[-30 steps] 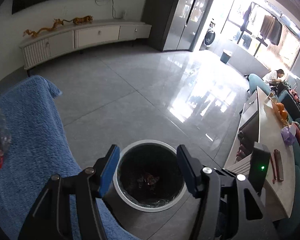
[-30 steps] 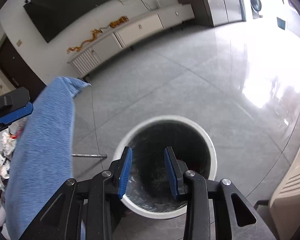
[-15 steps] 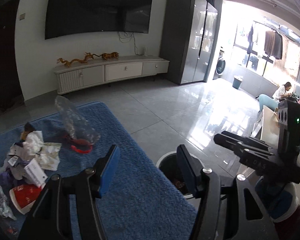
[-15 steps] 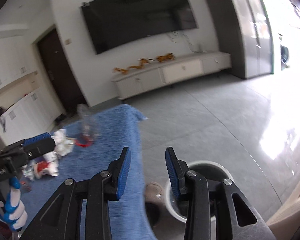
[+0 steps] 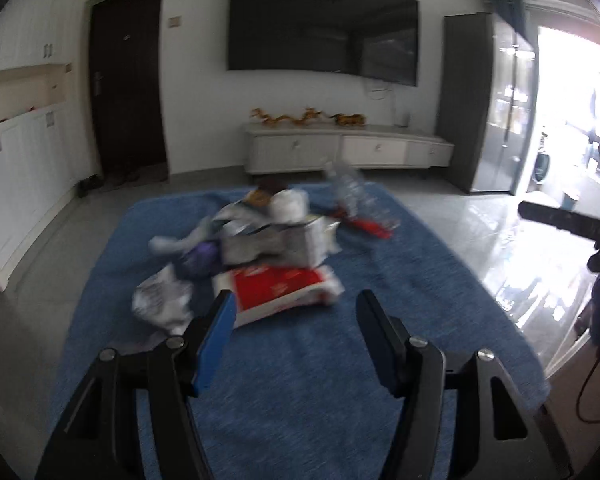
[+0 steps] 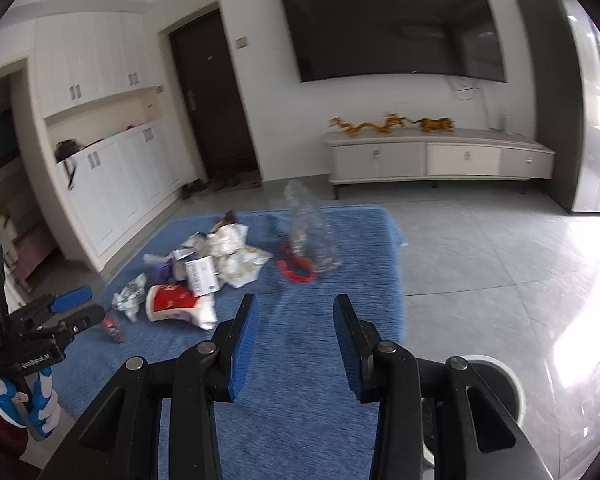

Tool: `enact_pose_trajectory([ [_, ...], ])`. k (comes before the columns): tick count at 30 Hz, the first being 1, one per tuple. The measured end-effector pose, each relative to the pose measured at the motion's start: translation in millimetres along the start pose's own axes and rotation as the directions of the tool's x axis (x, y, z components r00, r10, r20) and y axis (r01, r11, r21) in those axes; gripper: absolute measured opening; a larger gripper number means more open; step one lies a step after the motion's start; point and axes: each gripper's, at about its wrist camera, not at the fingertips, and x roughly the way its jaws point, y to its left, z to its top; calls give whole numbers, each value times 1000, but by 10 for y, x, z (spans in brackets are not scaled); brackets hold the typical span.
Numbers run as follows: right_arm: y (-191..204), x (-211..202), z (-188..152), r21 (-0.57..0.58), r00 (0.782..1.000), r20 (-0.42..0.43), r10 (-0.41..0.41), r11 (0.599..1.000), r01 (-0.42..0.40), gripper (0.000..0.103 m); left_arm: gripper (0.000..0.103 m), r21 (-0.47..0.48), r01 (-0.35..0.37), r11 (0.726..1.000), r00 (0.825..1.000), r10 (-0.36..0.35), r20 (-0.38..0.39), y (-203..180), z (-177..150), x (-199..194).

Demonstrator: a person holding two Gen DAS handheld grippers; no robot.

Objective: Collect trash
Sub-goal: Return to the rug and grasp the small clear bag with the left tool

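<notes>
Both claws have swung up and away from the trash bin, which they were looking straight into a second ago, and now face the pile of trash on the blue-covered counter. The left claw is released and empty, its jaws spread wide just short of a red and white wrapper at the near edge of the pile. The right claw is also released and holds nothing; it hovers over bare blue cloth, with a clear plastic bottle and a red strip further ahead. The bin sits on the floor by the counter's right edge, low in the right view. It looks as if one drop is finished and the next pickup is starting, probably the wrapper. Most of the trash remains to be collected.
</notes>
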Motion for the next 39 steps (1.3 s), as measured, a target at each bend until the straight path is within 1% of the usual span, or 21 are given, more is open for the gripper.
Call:
enact_pose_trajectory([
  [2,96,128,9,-12,1000,-19,22,1000,-23,36,60,-21,-41,999,999,40,-22,200,-118,23],
  [4,184,256,10,-28,998,-40,44,999,-45,36,60,-47,-67,997,997,65,-50,354,-229,54],
  [7,318,444,10,-51,994,-77,76,995,-80,36,60,-79,-72,994,994,65,-82,519,-381,105],
  [9,408,584,7,-66,990,-104,94,993,-101,38,60,-75,-68,995,994,61,-90,564,-461,144],
  [10,435,631,5,-72,988,-115,101,991,-109,41,60,-76,-64,995,994,56,-96,583,-482,177],
  [13,507,813,13,-92,982,-147,117,987,-131,43,60,-79,-61,995,993,52,-107,614,-521,246],
  [19,599,1112,31,-107,971,-188,147,980,-169,44,59,-65,-72,995,992,65,-111,641,-468,415],
  [22,611,1246,39,-103,964,-205,166,976,-190,45,52,-54,-78,995,991,72,-114,652,-447,491],
  [24,624,1313,45,-105,961,-212,176,974,-202,45,40,-50,-75,996,990,68,-126,654,-444,558],
  [25,635,1354,47,-107,959,-217,181,972,-208,45,36,-50,-69,996,989,62,-135,654,-450,594],
  [27,660,1432,49,-112,954,-228,193,968,-223,45,27,-50,-63,997,988,55,-147,653,-463,634],
  [28,673,1469,50,-113,952,-232,201,966,-232,45,24,-53,-59,997,987,50,-151,657,-467,649],
  [29,688,1508,50,-114,948,-237,210,964,-242,46,17,-57,-52,997,987,43,-155,666,-467,655],
  [30,706,1552,54,-116,945,-243,218,961,-251,46,13,-62,-45,997,987,35,-158,672,-467,663],
  [35,784,1763,100,-119,933,-257,251,950,-288,52,10,-69,-27,997,988,16,-152,677,-443,657],
  [39,817,1928,180,-126,933,-255,254,948,-292,57,10,-89,-3,996,990,-10,-144,689,-407,619],
])
